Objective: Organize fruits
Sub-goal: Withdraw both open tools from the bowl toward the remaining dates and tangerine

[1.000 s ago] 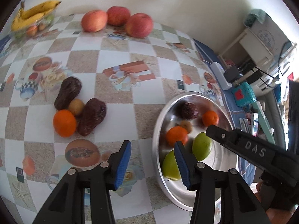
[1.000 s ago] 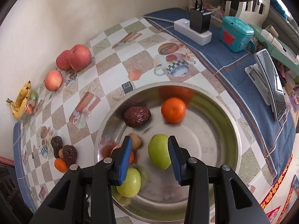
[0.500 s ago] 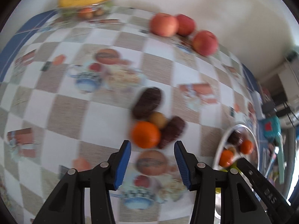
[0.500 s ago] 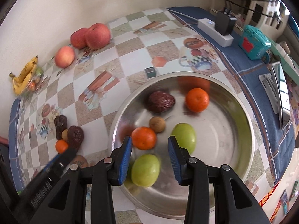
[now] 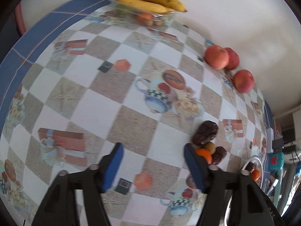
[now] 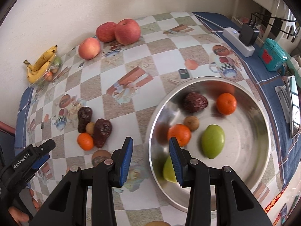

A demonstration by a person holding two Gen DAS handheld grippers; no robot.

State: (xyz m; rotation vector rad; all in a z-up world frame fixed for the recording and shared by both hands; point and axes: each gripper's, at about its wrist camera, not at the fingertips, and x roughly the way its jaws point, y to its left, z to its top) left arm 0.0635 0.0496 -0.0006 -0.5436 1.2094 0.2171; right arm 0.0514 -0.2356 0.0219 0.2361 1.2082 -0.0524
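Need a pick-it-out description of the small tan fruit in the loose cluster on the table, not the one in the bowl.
Start at the steel bowl and look to its left, where four fruits huddle on the checkered tablecloth. The target is wedged between the two dark wrinkled fruits, just above the orange. It is the smallest of the four, round, and the only tan one.

Blk plastic grippers [image 6: 150,146] w/ ribbed blue pads [image 6: 127,162], silver screws.
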